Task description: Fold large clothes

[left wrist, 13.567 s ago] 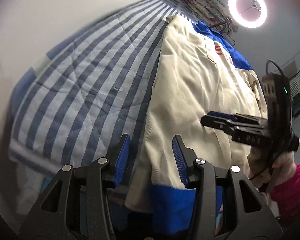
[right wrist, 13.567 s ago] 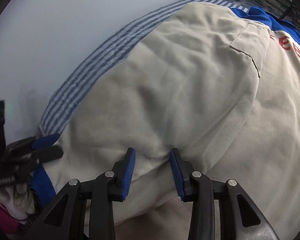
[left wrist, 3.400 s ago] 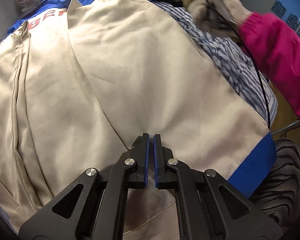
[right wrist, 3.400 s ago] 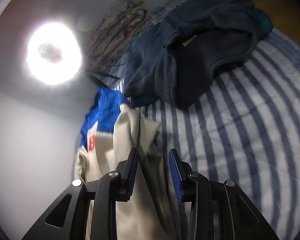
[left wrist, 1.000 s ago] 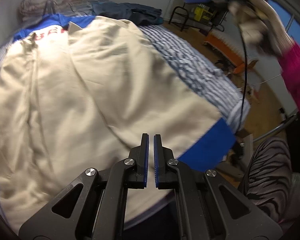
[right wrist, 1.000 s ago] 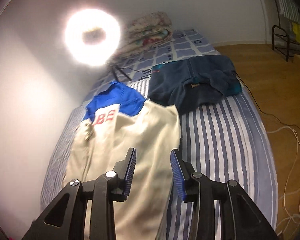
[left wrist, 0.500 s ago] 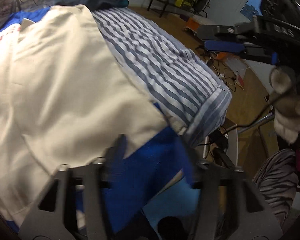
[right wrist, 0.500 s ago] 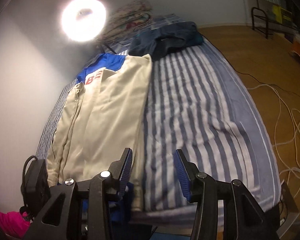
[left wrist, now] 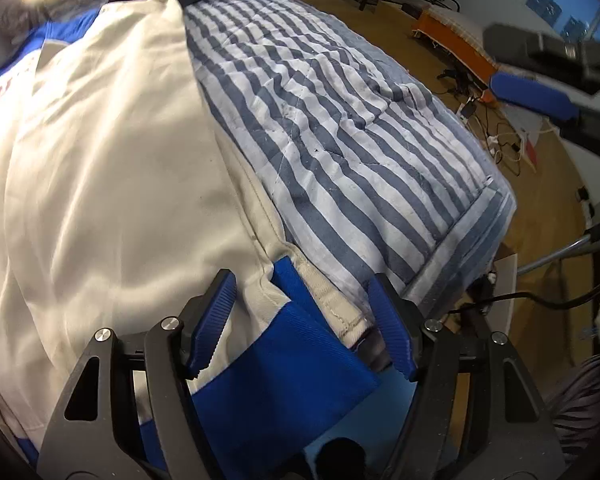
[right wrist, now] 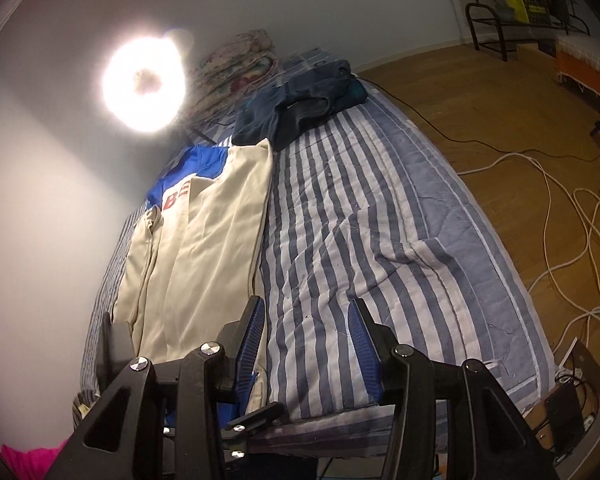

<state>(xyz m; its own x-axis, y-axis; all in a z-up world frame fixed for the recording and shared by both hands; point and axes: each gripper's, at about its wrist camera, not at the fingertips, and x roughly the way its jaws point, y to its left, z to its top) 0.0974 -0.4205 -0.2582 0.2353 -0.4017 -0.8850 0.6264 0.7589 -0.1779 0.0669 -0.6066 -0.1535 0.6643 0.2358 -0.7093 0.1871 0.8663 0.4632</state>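
Note:
A large cream jacket (left wrist: 100,160) with blue shoulders, a blue hem and red letters lies lengthwise on the left half of the bed, its right side folded in. My left gripper (left wrist: 300,282) hangs over the jacket's near right corner. Its jaws are opening, and the blue hem (left wrist: 292,360) lies loose between the fingers, not pinched. In the right wrist view the jacket (right wrist: 204,240) runs from the bed's foot toward the ring light. My right gripper (right wrist: 305,306) is open above the striped quilt just right of the jacket's edge, with nothing between its fingers. Its blue pad (left wrist: 532,96) shows at the upper right of the left wrist view.
A blue and white striped quilt (right wrist: 380,240) covers the bed. A dark blue garment (right wrist: 300,108) and a folded floral blanket (right wrist: 236,64) lie at the far end by a bright ring light (right wrist: 144,84). Cables (right wrist: 560,200) trail over the wooden floor on the right.
The left jaws went from shut to wide open, and that gripper slid right to the jacket's blue hem corner. The right gripper drew back from the far end toward the bed's foot.

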